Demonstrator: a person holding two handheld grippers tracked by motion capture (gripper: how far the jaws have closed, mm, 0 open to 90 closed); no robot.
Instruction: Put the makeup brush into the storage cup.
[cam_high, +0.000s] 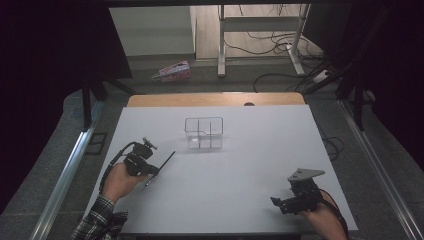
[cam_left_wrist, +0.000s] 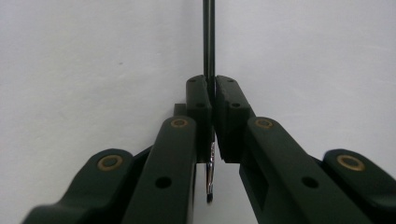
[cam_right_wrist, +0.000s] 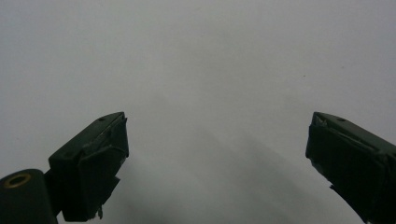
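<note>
A thin black pen (cam_high: 163, 165) lies slanted in my left gripper (cam_high: 153, 171), which is shut on it over the left part of the white table (cam_high: 235, 165). In the left gripper view the jaws clamp the pen (cam_left_wrist: 208, 42), whose shaft runs straight up past the fingertips while its tip pokes out below. A clear plastic organiser box (cam_high: 203, 133) with compartments stands at the table's middle, up and to the right of that gripper. My right gripper (cam_high: 278, 203) rests low at the front right, open. In the right gripper view, my right gripper (cam_right_wrist: 217, 158) has its jaws wide apart over bare table.
A wooden strip (cam_high: 215, 99) edges the table's far side. Beyond it on the floor lie a pink packet (cam_high: 172, 71), a desk frame (cam_high: 260, 30) and loose cables (cam_high: 280, 75). Metal rails (cam_high: 65, 175) run along both table sides.
</note>
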